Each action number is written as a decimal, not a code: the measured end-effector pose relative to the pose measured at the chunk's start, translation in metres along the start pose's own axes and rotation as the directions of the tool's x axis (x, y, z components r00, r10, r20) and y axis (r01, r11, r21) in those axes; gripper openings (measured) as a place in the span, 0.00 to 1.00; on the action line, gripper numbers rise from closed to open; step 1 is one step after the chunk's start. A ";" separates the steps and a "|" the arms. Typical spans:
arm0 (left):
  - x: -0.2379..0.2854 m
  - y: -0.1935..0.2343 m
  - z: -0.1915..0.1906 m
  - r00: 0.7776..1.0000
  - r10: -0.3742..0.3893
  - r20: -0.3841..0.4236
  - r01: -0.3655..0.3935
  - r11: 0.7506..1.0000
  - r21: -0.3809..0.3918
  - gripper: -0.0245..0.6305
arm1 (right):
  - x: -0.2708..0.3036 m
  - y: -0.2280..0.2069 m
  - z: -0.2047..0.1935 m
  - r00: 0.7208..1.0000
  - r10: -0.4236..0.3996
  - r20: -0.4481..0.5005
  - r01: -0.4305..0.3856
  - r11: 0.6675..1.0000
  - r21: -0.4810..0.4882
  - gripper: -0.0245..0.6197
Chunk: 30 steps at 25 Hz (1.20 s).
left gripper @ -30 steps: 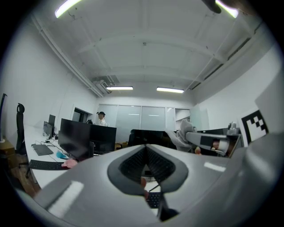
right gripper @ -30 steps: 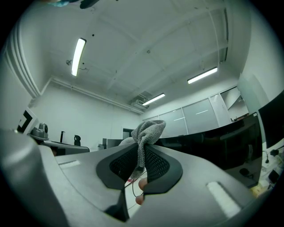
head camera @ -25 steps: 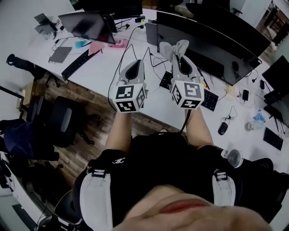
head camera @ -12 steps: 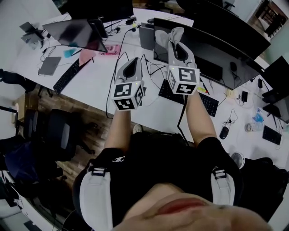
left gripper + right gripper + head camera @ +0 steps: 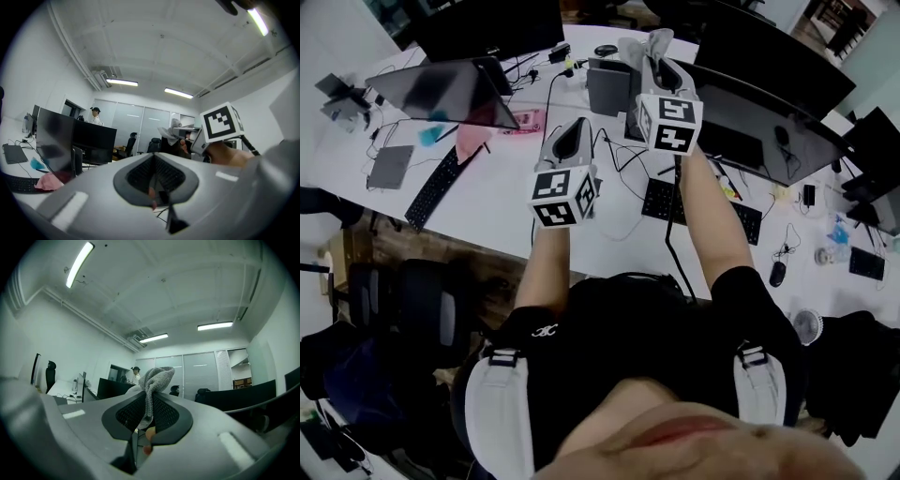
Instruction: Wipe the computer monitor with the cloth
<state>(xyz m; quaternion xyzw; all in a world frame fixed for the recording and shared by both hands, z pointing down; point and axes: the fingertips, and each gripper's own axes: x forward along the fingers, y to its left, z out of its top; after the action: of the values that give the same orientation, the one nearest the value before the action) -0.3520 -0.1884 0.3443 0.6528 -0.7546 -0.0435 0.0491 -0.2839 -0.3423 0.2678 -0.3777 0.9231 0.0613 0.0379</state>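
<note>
Presently right gripper (image 5: pixel 654 58), jaws clamped on grey cloth (image 5: pixel 639 47), hovers by the monitor's (image 5: pixel 759 108) far left corner, left gripper (image 5: pixel 572 142) closed and empty nearer-left; probably best to lay cloth flat, stroke lightly rightward.

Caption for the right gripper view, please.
Right claw pinching a grey cloth, with ceiling lights overhead.
</note>
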 end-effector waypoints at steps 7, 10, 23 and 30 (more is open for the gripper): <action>0.018 0.017 -0.007 0.998 -0.056 -0.023 0.056 0.998 0.016 0.11 | 0.015 -0.011 -0.016 0.995 -0.088 -0.053 0.088 0.996 -0.015 0.09; 0.023 0.016 -0.010 0.996 -0.084 -0.033 0.085 0.996 0.019 0.11 | 0.012 -0.022 -0.015 0.990 -0.125 -0.059 0.124 0.992 -0.019 0.09; 0.036 -0.021 -0.016 0.986 -0.155 -0.055 0.156 0.987 0.022 0.11 | -0.022 -0.095 -0.012 0.963 -0.257 -0.079 0.256 0.966 -0.019 0.09; 0.042 -0.062 -0.018 0.981 -0.183 -0.057 0.185 0.982 0.032 0.11 | -0.048 -0.147 -0.014 0.947 -0.308 -0.093 0.306 0.952 -0.034 0.09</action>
<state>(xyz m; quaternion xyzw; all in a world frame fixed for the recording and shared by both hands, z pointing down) -0.2944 -0.2393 0.3546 0.7215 -0.6902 -0.0161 0.0529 -0.1464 -0.4148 0.2747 -0.5194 0.8533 0.0450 -0.0015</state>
